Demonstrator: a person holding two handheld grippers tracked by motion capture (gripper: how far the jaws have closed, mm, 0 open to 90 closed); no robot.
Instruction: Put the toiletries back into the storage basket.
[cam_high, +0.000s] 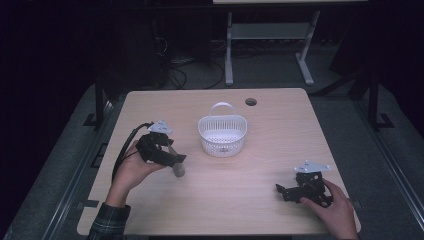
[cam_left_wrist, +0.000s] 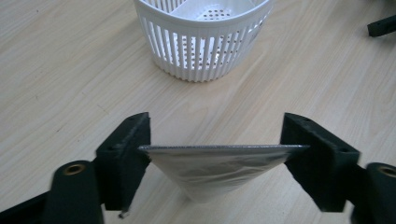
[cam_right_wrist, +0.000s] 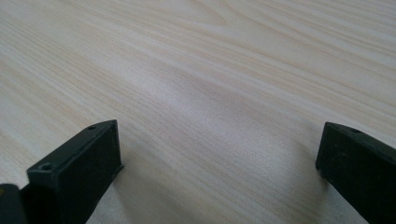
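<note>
Mid-table white basket (cam_high: 222, 135); open tabletop (cam_high: 235, 200) elsewhere

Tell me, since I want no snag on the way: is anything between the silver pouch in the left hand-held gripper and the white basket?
Nothing visible: bare wooden table lies between the silver pouch, clamped in the left hand-held gripper, and the white basket.

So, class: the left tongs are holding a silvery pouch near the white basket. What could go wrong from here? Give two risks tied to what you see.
1. The left tongs pinch the pouch only by the ends of its top edge, so it may slip out.
2. The basket looks light and stands free on the table; a knock from the pouch could push or tip it, since the right tongs sit open, away from it.
</note>
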